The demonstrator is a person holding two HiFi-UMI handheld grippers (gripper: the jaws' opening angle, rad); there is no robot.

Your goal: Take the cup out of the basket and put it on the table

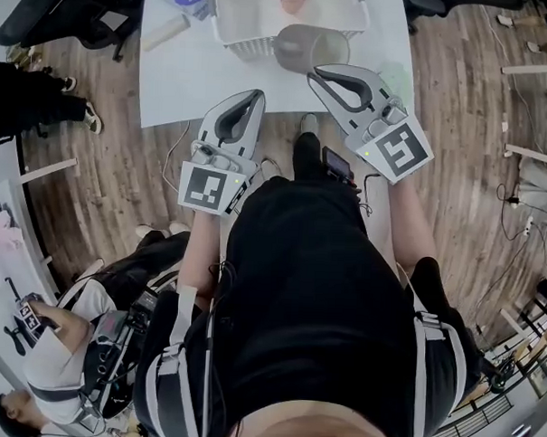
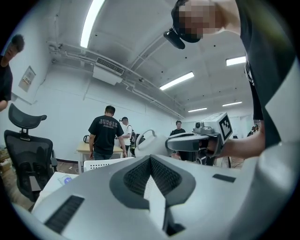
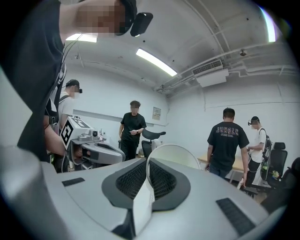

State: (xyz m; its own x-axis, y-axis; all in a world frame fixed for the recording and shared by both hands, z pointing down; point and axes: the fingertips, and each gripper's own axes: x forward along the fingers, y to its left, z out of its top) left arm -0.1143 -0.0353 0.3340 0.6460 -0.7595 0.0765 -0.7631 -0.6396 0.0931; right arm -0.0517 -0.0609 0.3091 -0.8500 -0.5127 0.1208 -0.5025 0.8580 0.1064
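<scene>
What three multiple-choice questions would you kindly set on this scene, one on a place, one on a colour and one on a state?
1. Where is the grey cup?
A. Standing on the floor.
B. Held in the right tongs by the basket's near rim.
C. On a chair seat.

2. What colour is the basket?
A. Red.
B. Black.
C. White.

3. How are the left tongs?
A. Shut and empty.
B. Clamped on the cup.
C. Spread wide round the basket.

Answers:
1 B: the right gripper view shows the jaws pinching the cup's rim.
2 C: the basket's slotted walls look white in the head view.
3 A: the left gripper view shows the jaws together with nothing between them.
</scene>
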